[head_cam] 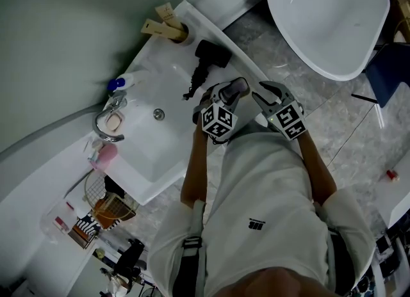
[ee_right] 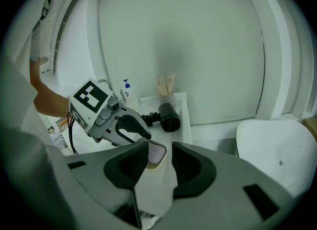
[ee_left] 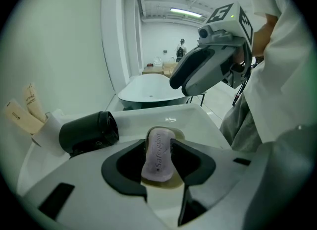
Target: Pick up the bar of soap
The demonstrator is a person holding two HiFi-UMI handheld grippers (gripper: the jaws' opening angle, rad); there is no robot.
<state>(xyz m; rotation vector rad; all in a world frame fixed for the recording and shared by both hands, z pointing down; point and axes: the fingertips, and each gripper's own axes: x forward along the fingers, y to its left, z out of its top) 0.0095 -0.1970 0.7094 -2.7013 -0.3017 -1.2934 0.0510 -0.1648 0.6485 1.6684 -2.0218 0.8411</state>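
A pinkish-purple bar of soap stands on its edge over a beige soap dish on the white sink counter. My left gripper is shut on the bar, one pad against each flat side. In the head view that gripper sits at the counter's right end and hides the soap. My right gripper hovers just to the right, past the counter's edge. It stands slightly open with nothing held, and the soap and the counter's corner show through its gap.
A black hair dryer lies on the counter behind the soap. The basin and faucet are to the left, tubes in a holder at the back. A white bathtub stands to the right across the tiled floor.
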